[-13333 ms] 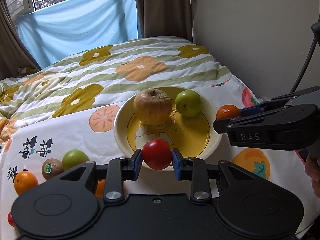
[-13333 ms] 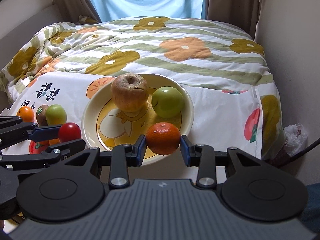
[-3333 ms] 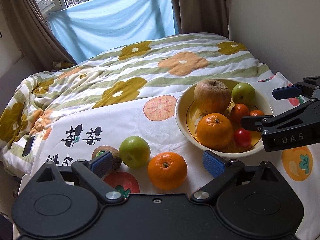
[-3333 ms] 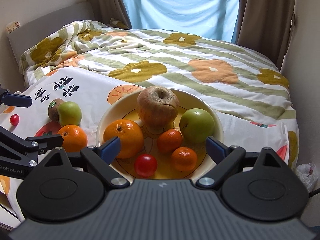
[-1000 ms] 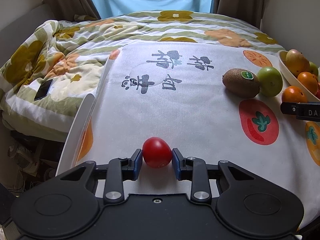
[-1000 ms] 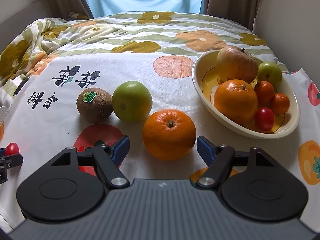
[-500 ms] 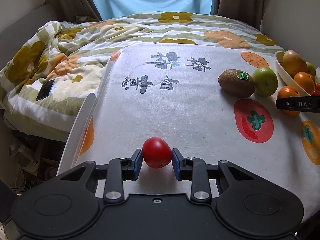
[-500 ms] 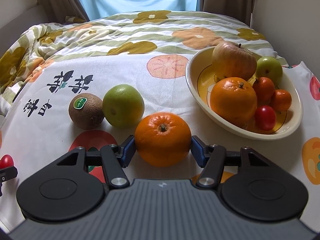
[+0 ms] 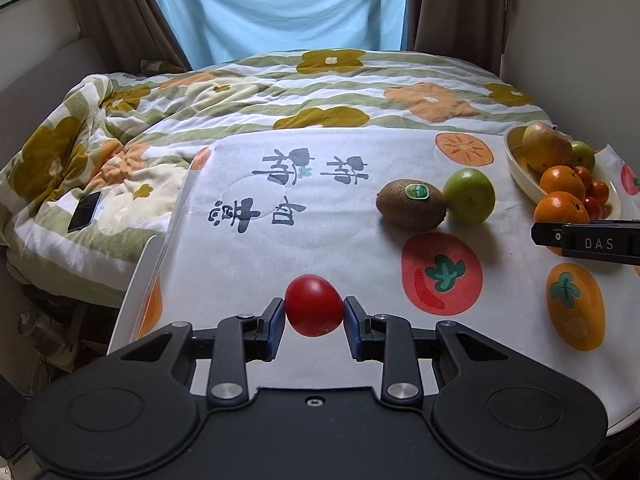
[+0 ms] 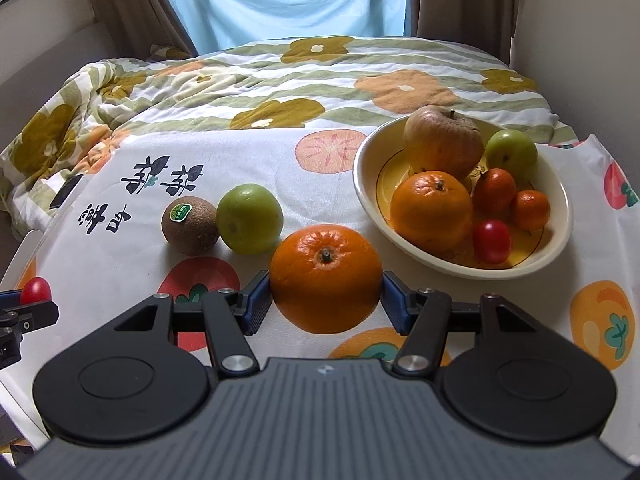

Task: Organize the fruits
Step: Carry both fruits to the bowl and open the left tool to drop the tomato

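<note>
Both fruits lifted since before, left tool (image 9: 314,317) clamping glossy red tomato (image 9: 314,305), right tool (image 10: 325,298) clamping dimpled orange (image 10: 326,278)

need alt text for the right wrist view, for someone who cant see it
The right gripper has its jaws closed on a large orange just above a fruit-print tablecloth. Behind it a kiwi touches a green apple; to the right a cream bowl holds more fruit. At far left, the left gripper holds a small red tomato.
</note>
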The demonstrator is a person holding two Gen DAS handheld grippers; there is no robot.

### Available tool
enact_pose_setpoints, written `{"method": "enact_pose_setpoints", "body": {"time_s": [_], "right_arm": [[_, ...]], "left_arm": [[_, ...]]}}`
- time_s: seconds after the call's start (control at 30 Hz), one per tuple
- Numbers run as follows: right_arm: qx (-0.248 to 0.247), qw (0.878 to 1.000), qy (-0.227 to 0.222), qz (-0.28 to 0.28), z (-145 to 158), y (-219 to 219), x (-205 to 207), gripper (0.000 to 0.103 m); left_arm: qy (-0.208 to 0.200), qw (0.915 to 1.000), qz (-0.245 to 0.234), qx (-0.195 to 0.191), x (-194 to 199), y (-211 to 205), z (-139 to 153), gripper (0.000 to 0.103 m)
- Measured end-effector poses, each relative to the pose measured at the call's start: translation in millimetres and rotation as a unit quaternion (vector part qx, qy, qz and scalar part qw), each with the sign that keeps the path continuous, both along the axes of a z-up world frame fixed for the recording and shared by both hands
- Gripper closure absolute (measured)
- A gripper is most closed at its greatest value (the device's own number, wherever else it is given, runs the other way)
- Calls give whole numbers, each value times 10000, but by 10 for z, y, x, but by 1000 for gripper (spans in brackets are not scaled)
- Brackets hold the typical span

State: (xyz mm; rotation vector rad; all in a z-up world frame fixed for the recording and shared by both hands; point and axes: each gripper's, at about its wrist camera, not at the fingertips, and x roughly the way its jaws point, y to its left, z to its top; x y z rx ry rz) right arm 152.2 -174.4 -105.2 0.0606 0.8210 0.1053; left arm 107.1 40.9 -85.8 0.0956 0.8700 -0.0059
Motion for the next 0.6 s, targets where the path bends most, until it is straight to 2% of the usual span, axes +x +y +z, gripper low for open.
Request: {"method": "enact_pose_setpoints", "body": {"time_s": [0.3,0.6], "right_arm": [[23,9999,-34,-111,177,-493,-177,30],[139,9993,-142,-303,364,-1104,-135,30]], "left_arm": [[-162,9994,-312,-46,44,-586,199,68],[-326,9974,-635,-14,235,-1231,372,68]]}}
